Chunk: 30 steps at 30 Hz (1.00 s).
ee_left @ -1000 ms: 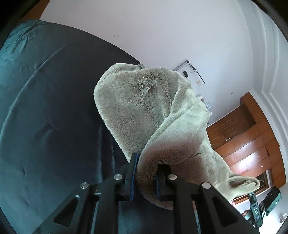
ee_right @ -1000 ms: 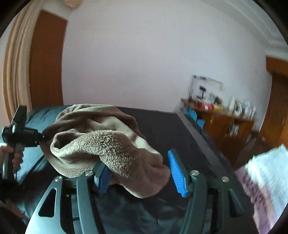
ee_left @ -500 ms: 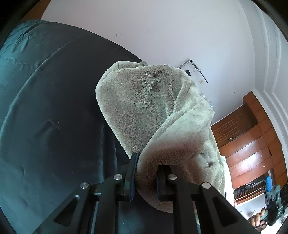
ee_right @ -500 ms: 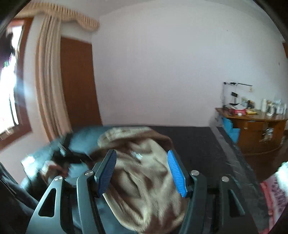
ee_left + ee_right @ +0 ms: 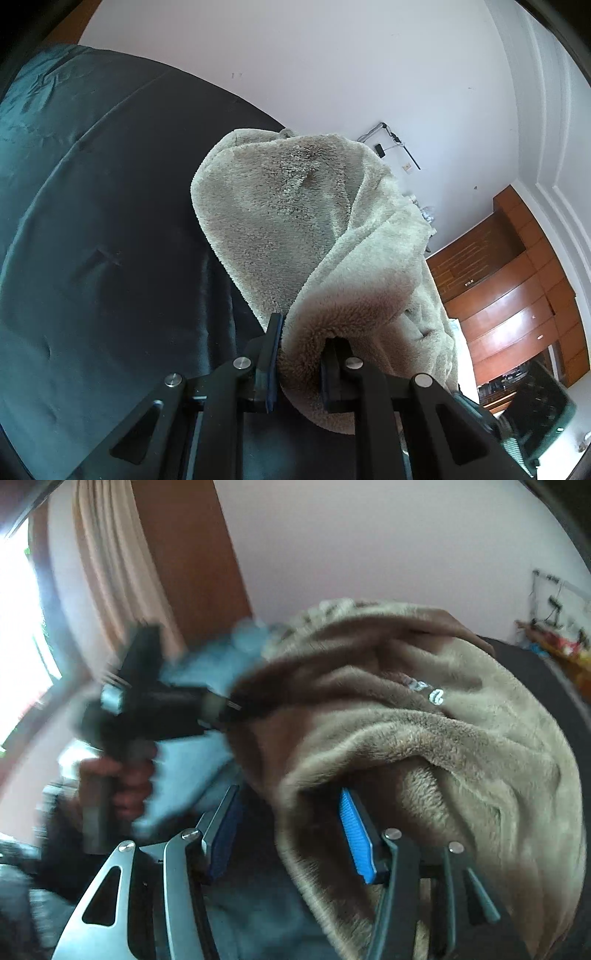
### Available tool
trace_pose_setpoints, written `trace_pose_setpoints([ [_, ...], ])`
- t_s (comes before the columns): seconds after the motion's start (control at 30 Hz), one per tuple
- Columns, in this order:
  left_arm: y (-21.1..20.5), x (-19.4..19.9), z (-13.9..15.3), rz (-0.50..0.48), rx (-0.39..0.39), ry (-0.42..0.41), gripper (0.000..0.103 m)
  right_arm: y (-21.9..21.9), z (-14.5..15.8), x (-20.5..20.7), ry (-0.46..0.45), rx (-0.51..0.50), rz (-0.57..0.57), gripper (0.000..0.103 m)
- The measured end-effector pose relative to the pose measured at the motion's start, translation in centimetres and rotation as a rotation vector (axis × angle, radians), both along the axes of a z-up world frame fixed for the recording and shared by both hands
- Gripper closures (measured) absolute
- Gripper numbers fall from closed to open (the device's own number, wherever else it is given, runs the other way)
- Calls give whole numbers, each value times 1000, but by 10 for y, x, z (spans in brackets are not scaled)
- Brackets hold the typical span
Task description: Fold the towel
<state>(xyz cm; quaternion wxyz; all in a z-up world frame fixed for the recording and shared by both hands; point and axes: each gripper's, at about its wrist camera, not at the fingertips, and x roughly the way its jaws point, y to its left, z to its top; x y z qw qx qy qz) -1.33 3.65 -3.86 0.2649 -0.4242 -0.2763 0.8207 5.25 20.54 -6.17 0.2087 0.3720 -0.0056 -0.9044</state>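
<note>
A fluffy beige towel (image 5: 295, 229) hangs bunched above a dark bed cover (image 5: 110, 240). My left gripper (image 5: 299, 332) is shut on a thick fold of it at the near end. In the right wrist view the same towel (image 5: 461, 738) drapes in heavy folds, and the left gripper (image 5: 229, 705), held by a hand (image 5: 129, 779), pinches its left corner. My right gripper (image 5: 288, 812) sits under a hanging fold. Its blue pads stand apart on either side of that fold, and the jaws are closing. The view is blurred by motion.
Brown wooden cabinets (image 5: 517, 314) fill the right background below a white wall. A beige curtain (image 5: 103, 554) and a wooden door (image 5: 192, 554) stand at the left, beside a bright window. A cluttered desk (image 5: 554, 638) is at the far right.
The right wrist view has swung left and downward toward the left gripper, and a towel fold now hangs between its jaws, which have narrowed slightly. The left gripper has kept its grip and place.
</note>
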Motion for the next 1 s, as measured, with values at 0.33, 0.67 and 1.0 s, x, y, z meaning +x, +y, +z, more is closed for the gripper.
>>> trace_pose_setpoints([
  [0.33, 2, 2, 1, -27, 49, -10, 77, 2, 11, -4, 79, -97, 23, 90],
  [0.67, 21, 30, 38, -80, -13, 201, 33, 34, 57, 35, 294, -189, 9, 91],
  [1.0, 49, 78, 94, -224, -243, 499, 29, 64, 77, 55, 427, -210, -75, 91],
])
